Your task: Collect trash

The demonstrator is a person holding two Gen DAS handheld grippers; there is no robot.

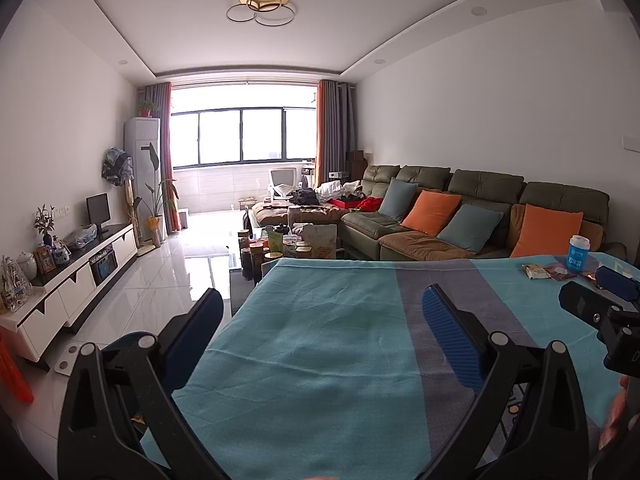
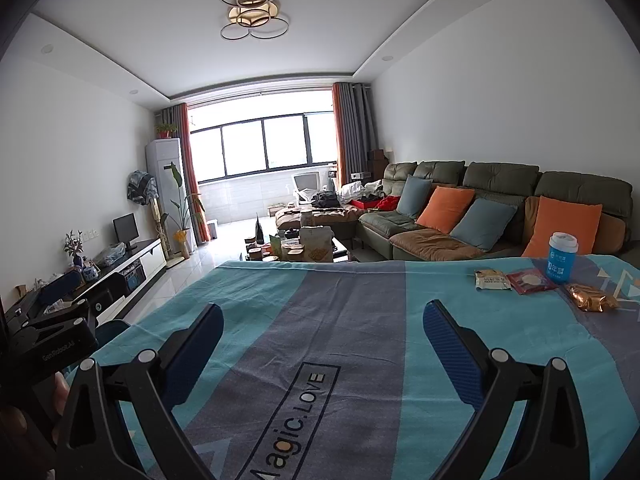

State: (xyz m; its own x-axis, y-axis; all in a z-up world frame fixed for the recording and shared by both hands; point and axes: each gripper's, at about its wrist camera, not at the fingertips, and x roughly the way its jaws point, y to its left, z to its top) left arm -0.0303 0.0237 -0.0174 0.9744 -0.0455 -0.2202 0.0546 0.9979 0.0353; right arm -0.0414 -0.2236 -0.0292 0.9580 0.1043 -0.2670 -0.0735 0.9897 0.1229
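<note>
Trash lies at the far right of a table covered with a teal and grey cloth [image 2: 320,320]: a blue paper cup [image 2: 562,258] with a white lid, a pale snack packet [image 2: 492,279], a red wrapper [image 2: 530,281] and a crumpled gold wrapper [image 2: 592,298]. The cup [image 1: 578,254] and packets [image 1: 538,271] also show in the left wrist view. My right gripper [image 2: 322,332] is open and empty over the cloth, well short and left of the trash. My left gripper [image 1: 320,320] is open and empty over the cloth's left side.
A green sofa [image 2: 500,208] with orange and blue cushions runs along the right wall. A cluttered coffee table [image 2: 304,246] stands beyond the table's far edge. A white TV cabinet [image 1: 72,280] lines the left wall. An orange object [image 1: 12,368] sits at the lower left.
</note>
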